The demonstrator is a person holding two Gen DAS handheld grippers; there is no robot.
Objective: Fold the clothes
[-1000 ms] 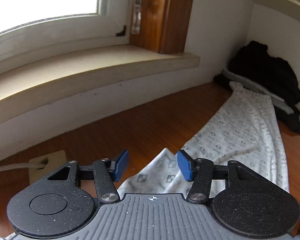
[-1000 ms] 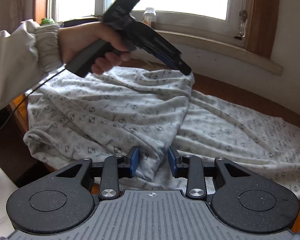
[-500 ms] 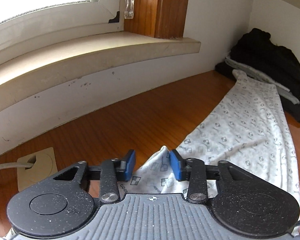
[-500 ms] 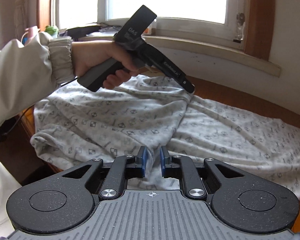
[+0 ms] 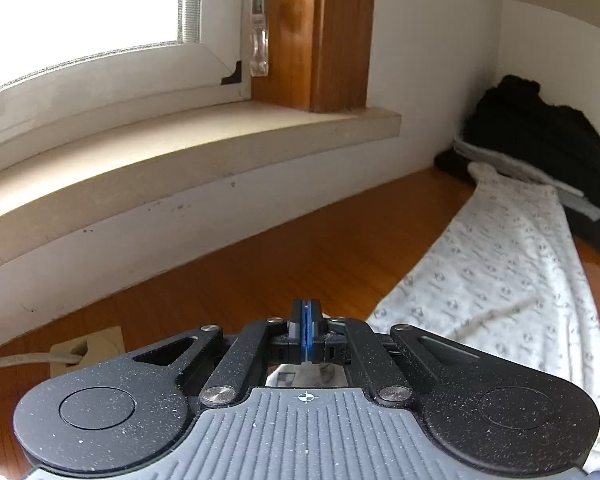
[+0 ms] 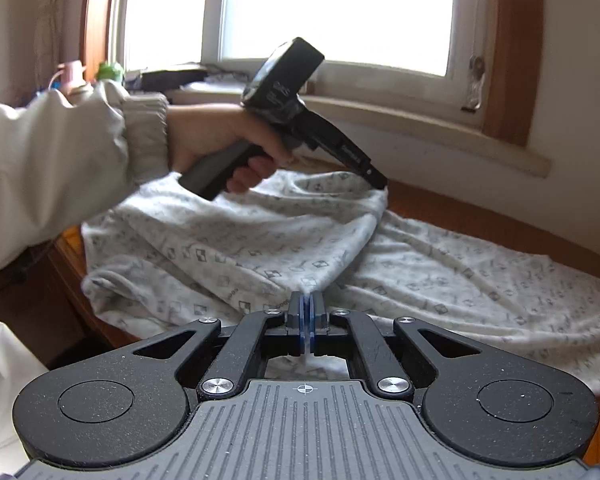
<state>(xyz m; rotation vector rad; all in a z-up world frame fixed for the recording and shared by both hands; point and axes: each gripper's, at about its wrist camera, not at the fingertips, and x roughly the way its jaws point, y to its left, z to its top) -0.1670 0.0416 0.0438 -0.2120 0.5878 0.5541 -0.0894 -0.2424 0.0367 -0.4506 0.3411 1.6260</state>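
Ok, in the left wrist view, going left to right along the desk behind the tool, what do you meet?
Cable outlet → bare desk → patterned garment → dark clothes pile.

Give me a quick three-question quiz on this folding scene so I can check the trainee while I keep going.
1. True or false: the right gripper is shut on the patterned white garment.
2. What is the left gripper clamping? A) the black clothes pile B) the patterned white garment C) the cable at the desk outlet
3. What does the garment lie on?

Key
1. True: a fold of cloth runs between the closed blue pads.
2. B: its tip meets a raised corner of the garment in the right wrist view.
3. The wooden desk, below the window sill.
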